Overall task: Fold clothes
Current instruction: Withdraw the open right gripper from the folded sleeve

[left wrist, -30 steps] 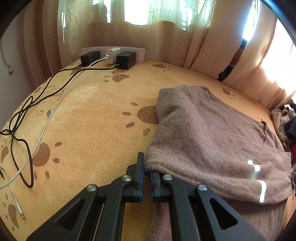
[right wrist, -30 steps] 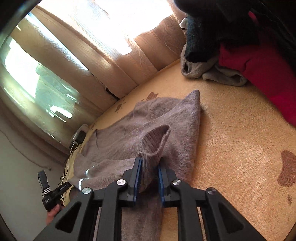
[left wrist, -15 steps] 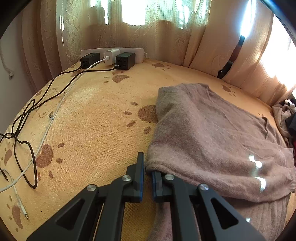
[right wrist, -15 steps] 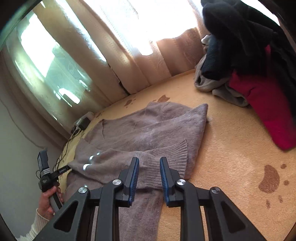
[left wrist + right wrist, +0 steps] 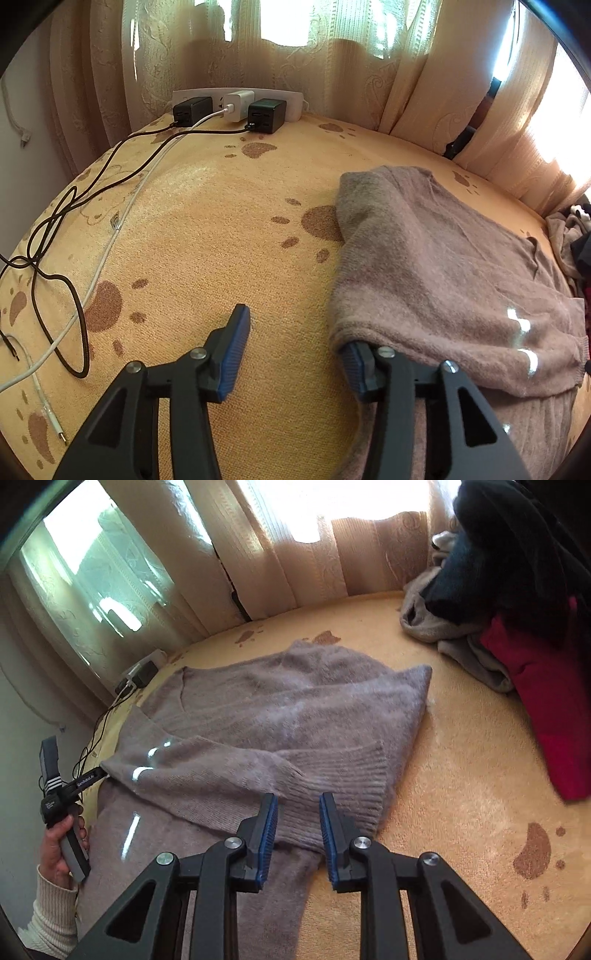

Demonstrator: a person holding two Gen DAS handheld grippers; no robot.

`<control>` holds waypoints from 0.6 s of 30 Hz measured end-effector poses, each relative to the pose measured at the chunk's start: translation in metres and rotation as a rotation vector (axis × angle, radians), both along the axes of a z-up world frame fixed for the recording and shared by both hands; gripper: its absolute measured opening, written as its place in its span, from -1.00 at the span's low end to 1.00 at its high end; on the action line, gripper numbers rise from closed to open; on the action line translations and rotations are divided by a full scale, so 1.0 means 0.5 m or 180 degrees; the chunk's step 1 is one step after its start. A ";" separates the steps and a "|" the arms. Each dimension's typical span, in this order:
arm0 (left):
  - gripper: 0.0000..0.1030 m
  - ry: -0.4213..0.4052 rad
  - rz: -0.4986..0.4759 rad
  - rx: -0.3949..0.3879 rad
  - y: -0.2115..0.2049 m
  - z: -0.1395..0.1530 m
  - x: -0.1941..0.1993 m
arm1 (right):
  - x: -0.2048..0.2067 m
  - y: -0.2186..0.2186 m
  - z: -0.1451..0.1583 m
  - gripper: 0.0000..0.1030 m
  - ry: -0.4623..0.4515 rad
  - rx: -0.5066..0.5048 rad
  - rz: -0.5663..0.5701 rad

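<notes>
My left gripper (image 5: 293,356) has its fingers spread apart, the right one tucked under the folded sleeve edge of a fuzzy taupe knit sweater (image 5: 436,266) lying flat on the orange paw-print bedspread (image 5: 207,229). My right gripper (image 5: 295,836) hovers released above the sweater's ribbed cuff (image 5: 343,775).

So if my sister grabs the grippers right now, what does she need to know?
Left gripper: open, its right finger tucked under the sweater's folded edge.
Right gripper: open, holding nothing, above the sleeve cuff.
Sweater lies on the bed, one sleeve folded across its body.
Done: that sleeve fold.
Left: the remaining folds, then the clothes pile.
</notes>
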State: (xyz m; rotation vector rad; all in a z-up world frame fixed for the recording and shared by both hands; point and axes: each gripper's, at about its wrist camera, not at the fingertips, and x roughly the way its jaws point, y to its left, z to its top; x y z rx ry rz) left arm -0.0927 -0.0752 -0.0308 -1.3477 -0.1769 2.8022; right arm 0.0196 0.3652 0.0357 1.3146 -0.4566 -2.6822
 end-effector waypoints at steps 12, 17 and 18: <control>0.49 0.0175 -0.0135 -0.0187 -0.026 0.017 0.023 | -0.276 -0.355 0.094 -0.41 0.0163 -0.0051 0.1253; 0.52 0.0021 -0.0108 -0.0039 -0.040 -0.002 -0.013 | -0.369 -0.553 0.031 -0.41 0.0008 0.0032 0.1786; 0.52 0.0019 -0.0117 -0.0012 -0.042 -0.002 -0.015 | -0.383 -0.588 0.015 -0.41 -0.0045 0.0098 0.1874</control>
